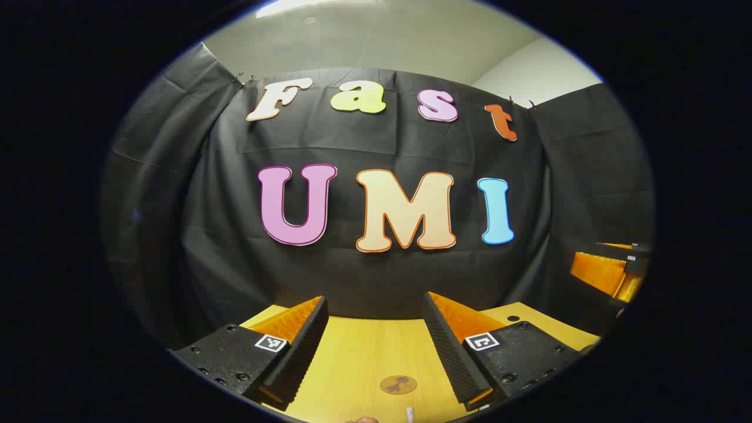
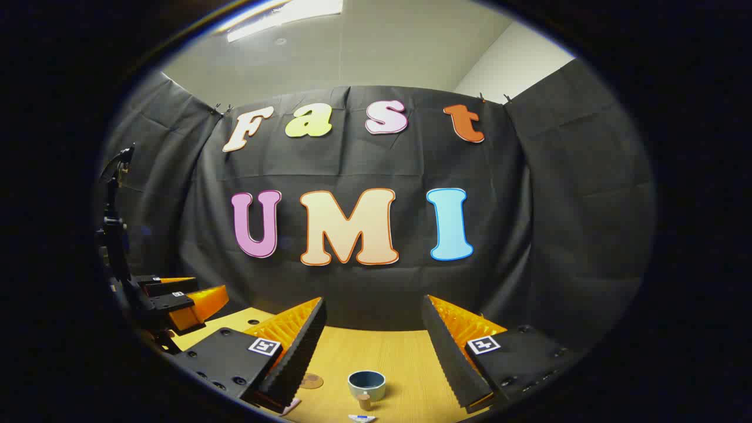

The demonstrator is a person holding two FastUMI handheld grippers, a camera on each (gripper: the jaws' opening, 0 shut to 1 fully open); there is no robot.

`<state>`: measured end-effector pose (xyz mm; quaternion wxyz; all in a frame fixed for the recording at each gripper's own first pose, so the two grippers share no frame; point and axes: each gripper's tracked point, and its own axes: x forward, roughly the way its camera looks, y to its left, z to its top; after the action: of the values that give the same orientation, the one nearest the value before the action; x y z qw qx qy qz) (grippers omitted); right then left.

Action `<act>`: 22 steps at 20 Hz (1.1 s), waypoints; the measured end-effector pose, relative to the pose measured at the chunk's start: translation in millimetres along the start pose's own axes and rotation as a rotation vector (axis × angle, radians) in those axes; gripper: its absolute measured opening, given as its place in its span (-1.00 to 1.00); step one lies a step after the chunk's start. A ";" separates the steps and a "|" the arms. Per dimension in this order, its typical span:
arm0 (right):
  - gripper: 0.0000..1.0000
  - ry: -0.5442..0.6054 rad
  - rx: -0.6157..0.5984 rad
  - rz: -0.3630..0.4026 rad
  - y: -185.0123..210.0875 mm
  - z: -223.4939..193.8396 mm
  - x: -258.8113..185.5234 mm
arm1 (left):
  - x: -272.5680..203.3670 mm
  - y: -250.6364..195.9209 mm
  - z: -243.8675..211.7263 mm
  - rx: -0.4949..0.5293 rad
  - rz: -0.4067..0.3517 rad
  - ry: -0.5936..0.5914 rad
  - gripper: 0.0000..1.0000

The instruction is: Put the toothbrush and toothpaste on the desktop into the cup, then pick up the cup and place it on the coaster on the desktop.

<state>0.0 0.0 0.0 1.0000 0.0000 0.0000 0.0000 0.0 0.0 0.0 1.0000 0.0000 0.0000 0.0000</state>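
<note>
Hovering above the desktop [image 2: 405, 358], both grippers' jaws spread and empty; toothpaste [image 2: 361, 418] cut off below the cup [image 2: 366, 385].

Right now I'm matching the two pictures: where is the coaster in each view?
Left gripper view: coaster low centre, in the gap of the open left gripper.
Right gripper view: coaster lower left of centre, left of the cup, partly behind the right gripper.
Shared landmark: the wooden desktop.
</note>
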 end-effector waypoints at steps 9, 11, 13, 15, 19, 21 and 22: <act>0.93 0.035 0.024 -0.007 -13.8 -12.6 11.1 | 5.5 -10.9 -2.0 0.020 -0.010 0.007 0.87; 0.98 0.043 0.023 -0.012 -15.9 -15.1 14.1 | 8.0 -9.0 -2.1 0.030 -0.009 0.006 0.88; 0.93 0.052 0.028 -0.009 -15.2 -16.4 14.6 | 10.1 -8.5 -0.5 0.038 -0.010 0.003 0.89; 0.93 0.053 0.025 -0.005 -14.3 -16.9 16.2 | 11.2 -9.6 1.4 0.042 -0.013 -0.004 0.89; 0.97 0.070 0.013 0.014 -7.5 -24.2 17.3 | 10.7 -8.9 -1.0 0.038 -0.015 0.000 0.87; 0.98 0.093 0.005 0.027 -4.6 -32.2 17.8 | 8.8 -7.6 -2.0 0.031 -0.011 0.003 0.88; 0.98 0.109 0.000 0.032 -3.6 -38.8 18.3 | 8.3 -6.8 -2.2 0.029 -0.009 0.004 0.89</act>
<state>18.3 -3.6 -38.8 0.9984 0.0001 0.0547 0.0161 8.3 -6.8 -2.2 0.9999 0.0147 0.0022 -0.0043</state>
